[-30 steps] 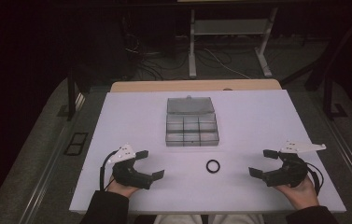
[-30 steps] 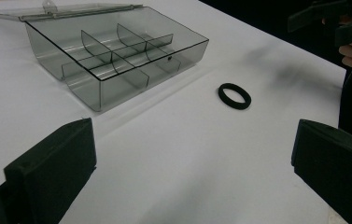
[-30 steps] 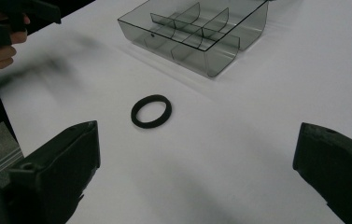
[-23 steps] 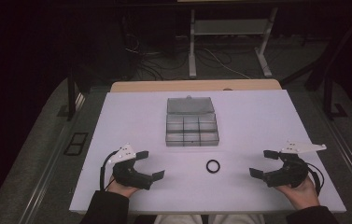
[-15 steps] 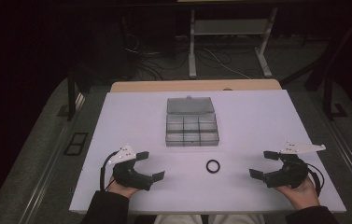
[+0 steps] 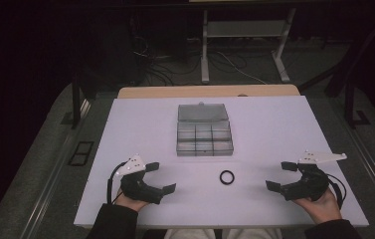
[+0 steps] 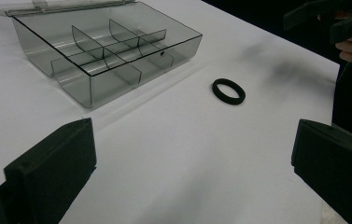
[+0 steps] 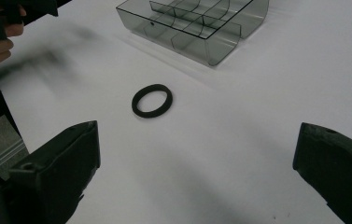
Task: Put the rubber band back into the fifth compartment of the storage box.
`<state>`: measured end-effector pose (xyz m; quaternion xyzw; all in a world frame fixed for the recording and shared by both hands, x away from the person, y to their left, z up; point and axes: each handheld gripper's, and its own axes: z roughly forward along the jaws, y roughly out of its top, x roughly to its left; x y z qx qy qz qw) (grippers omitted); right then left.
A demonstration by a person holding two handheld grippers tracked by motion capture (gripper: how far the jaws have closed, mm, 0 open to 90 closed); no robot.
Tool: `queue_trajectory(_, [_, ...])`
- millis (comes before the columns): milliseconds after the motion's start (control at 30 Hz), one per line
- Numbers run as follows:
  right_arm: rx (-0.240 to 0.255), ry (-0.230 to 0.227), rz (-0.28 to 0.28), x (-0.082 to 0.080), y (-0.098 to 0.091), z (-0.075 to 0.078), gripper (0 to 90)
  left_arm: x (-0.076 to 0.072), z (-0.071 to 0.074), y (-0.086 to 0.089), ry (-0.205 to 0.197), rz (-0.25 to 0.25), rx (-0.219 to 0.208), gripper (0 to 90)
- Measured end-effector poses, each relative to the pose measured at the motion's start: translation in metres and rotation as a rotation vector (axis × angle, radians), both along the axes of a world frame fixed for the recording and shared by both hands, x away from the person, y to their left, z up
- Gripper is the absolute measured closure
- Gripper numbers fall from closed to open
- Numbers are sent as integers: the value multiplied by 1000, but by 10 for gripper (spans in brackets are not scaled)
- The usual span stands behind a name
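Observation:
A small black ring (image 6: 227, 177) lies flat on the white table (image 6: 274, 129), between the two hands and near the front edge. It also lies ahead of the left gripper's jaws (image 7: 228, 91) and ahead of the right gripper's jaws (image 8: 151, 100). Behind it stands a clear plastic compartment box (image 6: 204, 135) with its lid open and its cells empty (image 7: 103, 51) (image 8: 197, 23). My left gripper (image 6: 160, 177) rests at the front left, open and holding nothing. My right gripper (image 6: 281, 176) rests at the front right, open as well.
A wooden board edge (image 6: 207, 91) runs along the table's far side. Beyond it on the dark floor are a metal stand (image 6: 244, 35) and loose cables (image 6: 165, 64). A rail with dark posts (image 6: 75, 104) flanks the table on the left.

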<state>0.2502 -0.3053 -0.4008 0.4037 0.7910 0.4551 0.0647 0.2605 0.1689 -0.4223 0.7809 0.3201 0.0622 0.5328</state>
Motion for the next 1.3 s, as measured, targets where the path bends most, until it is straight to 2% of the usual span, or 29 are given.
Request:
queue_trajectory(667, [-45, 3, 67, 11, 13, 16, 3, 0, -2, -1, 9, 11, 7, 0])
queue_trajectory(967, [-53, 25, 93, 18, 19, 22, 4, 0, -2, -1, 7, 10, 6, 0])
queue_trajectory(1300, [-79, 28, 129, 28, 30, 30, 3, 0, -2, -1, 7, 9, 8, 0])
